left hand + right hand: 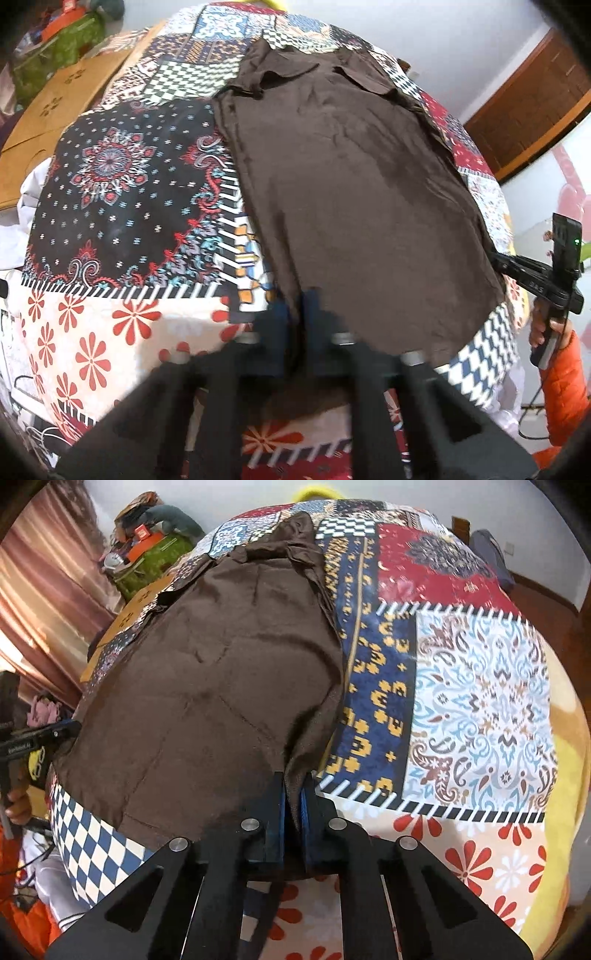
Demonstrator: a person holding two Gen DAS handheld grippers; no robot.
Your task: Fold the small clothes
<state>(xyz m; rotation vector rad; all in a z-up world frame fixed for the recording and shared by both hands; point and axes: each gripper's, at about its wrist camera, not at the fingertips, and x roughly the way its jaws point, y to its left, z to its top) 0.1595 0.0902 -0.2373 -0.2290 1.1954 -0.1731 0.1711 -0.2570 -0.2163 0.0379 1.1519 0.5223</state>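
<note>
Brown shirt (351,192) lies flat on the patchwork-print bedspread (122,192), collar at the far end, hem nearest the cameras. Fabric is thin, matte, lightly creased, with faint fold lines across the back panel; collar flaps and the sleeves look bunched and folded inward, hard to read exactly.

Left gripper (295,314): jaws pinched tight on the near-left hem corner of the shirt, cloth sandwiched between the blue pads. This view is motion-blurred near the fingers, so pad contact is fuzzy, but the cloth edge clearly runs into the gap.

Right gripper (293,805): jaws likewise clamped on the near-right hem corner, a narrow pleat of brown cloth standing up between the blue pads. Sharp view, grip is unambiguous.

Each gripper also shows at the other camera's edge, black, rigid, with a hand on the handle and an orange puffy sleeve (565,387) below it.

Bedspread: glossy printed cotton-like sheet, blocks of mandala, checker, blue diamond and red flower print. Yellow blanket edge (565,738) sticks out under it on the right.

Background is cut off by fisheye rim: cardboard box (62,107), green bag (155,561) with clutter on top, pink curtain (40,602), wooden door (532,110). Lower shirt edge under the gripper bodies is hidden.
</note>
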